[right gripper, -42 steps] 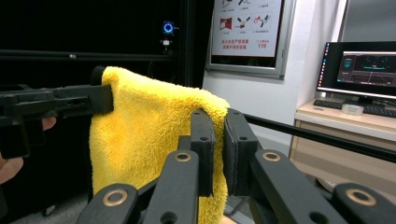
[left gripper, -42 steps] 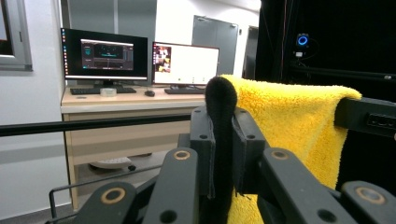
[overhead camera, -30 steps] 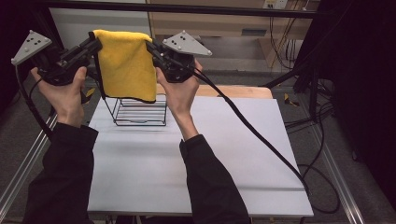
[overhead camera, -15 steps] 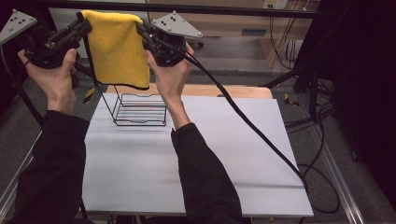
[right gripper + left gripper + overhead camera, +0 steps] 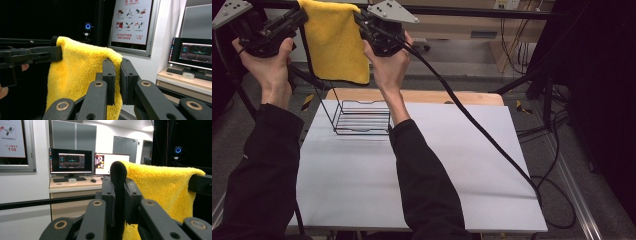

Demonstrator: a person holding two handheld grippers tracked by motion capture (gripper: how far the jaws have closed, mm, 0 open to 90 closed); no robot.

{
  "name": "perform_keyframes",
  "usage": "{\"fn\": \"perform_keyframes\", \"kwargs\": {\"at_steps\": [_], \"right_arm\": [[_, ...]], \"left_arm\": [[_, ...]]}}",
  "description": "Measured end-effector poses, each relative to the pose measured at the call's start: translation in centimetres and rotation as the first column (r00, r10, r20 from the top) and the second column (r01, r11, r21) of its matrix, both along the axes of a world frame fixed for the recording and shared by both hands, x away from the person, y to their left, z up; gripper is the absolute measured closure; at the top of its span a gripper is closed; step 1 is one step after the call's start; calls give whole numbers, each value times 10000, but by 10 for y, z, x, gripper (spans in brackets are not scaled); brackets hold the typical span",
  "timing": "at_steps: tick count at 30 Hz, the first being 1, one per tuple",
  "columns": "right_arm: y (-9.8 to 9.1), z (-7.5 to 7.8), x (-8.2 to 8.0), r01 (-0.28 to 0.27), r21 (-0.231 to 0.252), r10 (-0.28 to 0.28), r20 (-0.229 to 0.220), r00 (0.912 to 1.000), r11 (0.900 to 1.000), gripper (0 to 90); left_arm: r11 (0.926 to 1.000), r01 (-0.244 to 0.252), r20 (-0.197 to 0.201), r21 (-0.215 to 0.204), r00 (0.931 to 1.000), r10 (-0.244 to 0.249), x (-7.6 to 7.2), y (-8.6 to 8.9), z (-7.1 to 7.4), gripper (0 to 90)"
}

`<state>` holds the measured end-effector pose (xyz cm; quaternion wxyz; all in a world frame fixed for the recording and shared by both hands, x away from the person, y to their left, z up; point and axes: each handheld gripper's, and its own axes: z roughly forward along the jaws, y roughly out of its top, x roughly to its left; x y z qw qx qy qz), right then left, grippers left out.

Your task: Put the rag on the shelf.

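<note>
Between both grippers, fluffy yellow towel [image 5: 334, 42]

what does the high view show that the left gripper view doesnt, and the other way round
High view: the white table, the black wire rack standing on it under the hanging cloth, and the person's black sleeves.

Left gripper view: two lit monitors on a desk behind, and a roll of tape in front of them.

Both: the yellow cloth held up by its top edge, with the left gripper shut on one corner and the right gripper on the other.
</note>
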<state>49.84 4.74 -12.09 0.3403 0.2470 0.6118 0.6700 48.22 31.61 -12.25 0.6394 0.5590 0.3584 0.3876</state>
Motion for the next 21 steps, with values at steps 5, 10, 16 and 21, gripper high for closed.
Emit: {"fn": "perform_keyframes", "kwargs": {"at_steps": [5, 10, 16, 21], "right_arm": [[1, 3, 13, 163, -211, -164, -44, 9999, 9996, 838], [0, 8, 22, 271, -192, -271, 1, 9996, 9994, 837], [0, 1, 34, 305, -458, -314, -196, 9993, 9985, 837], [1, -11, 39, 113, -610, -134, -351, 9993, 9981, 836]], "left_arm": [[9999, -31, -60, -124, 10000, 31, 13, -2, 2, 805], [9999, -53, 12, -88, 10000, 53, 24, -4, 5, 805], [9995, -144, -163, 295, 9998, 148, 33, -6, -5, 805], [9998, 3, -377, 209, 9993, 5, 37, 0, -20, 804]]}}
